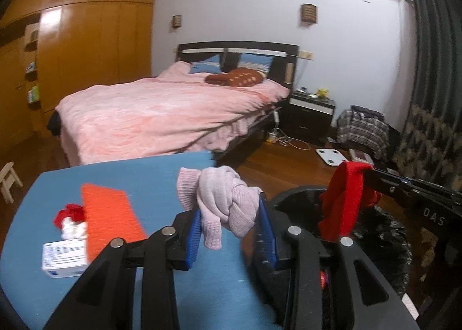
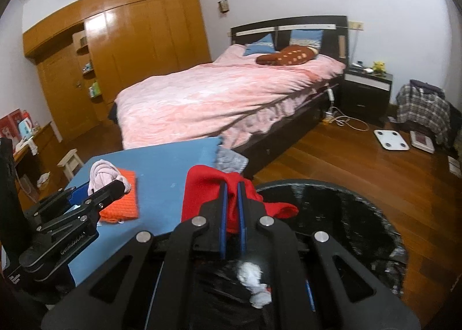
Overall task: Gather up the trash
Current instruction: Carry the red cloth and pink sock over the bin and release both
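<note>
Dangling lengthwise downward: pink sock (image 1: pixel 225 206) in left gripper (image 1: pixel 231 232), red sock (image 2: pixel 208 194) in right gripper (image 2: pixel 232 214).

Both fisheye views look forward along their own tongs, close over the blue surface (image 1: pixel 121 177), toward the bed (image 1: pixel 161 108) and far wall. The right wrist view sits further right, above the black bin (image 2: pixel 346 214). Each view catches the other tongs.

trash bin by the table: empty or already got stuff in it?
Not empty. The right wrist view shows crumpled white paper lying inside the black-lined trash bin. How full it is cannot be told.
</note>
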Motion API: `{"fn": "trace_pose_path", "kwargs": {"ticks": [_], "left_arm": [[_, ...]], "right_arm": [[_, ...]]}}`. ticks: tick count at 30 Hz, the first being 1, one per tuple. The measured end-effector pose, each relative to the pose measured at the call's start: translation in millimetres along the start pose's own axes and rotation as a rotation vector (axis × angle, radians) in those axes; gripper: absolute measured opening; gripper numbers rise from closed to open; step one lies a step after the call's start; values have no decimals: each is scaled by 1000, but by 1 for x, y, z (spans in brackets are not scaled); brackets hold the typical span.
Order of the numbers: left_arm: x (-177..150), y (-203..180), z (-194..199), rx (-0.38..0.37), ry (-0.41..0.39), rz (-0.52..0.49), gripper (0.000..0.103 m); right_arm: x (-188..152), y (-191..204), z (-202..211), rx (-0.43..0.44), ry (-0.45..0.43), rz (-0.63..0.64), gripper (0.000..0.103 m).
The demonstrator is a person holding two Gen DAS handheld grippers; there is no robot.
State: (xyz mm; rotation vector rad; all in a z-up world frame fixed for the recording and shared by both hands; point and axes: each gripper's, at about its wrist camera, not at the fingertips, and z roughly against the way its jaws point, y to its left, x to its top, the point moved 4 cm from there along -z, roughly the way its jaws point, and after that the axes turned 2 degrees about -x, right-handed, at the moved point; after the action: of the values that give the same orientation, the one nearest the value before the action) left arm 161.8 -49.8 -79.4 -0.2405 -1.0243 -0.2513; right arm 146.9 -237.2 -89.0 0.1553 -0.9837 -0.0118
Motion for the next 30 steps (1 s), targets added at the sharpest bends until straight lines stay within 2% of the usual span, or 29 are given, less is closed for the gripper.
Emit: {"fn": "trace_pose_path", "kwargs": {"ticks": [10,19,22,23,24,25,26,28,30], "left_arm": [[-3,-63,-30,-111,34,-59,36],[-5,-104,-56,-174,65,-95,36],[-7,-108,-62,-192,79,-93,42],[-7,-108,-63,-192,81,-92,46],[-6,-110,-64,-195,84,-92,56],[-7,-110,-64,-195,81,-93,61],[-7,-109,-63,-193,76,-97,62],[-7,-107,-61,-187,75,-101,65],[-7,-101,-59,-177,75,-97,67]], "right_arm": [[-16,-60,7,-97,11,-44,6],[-32,-97,4,-145,36,-78,8],[-38,-105,1,-157,49,-85,10],[-41,-108,0,-163,56,-86,16],[-41,-110,0,-168,58,-90,21],[-43,-112,0,-176,57,-97,31],[-44,-114,0,-178,56,-102,37],[-46,-116,1,-187,55,-109,39],[-48,-117,3,-194,50,-117,56]]}}
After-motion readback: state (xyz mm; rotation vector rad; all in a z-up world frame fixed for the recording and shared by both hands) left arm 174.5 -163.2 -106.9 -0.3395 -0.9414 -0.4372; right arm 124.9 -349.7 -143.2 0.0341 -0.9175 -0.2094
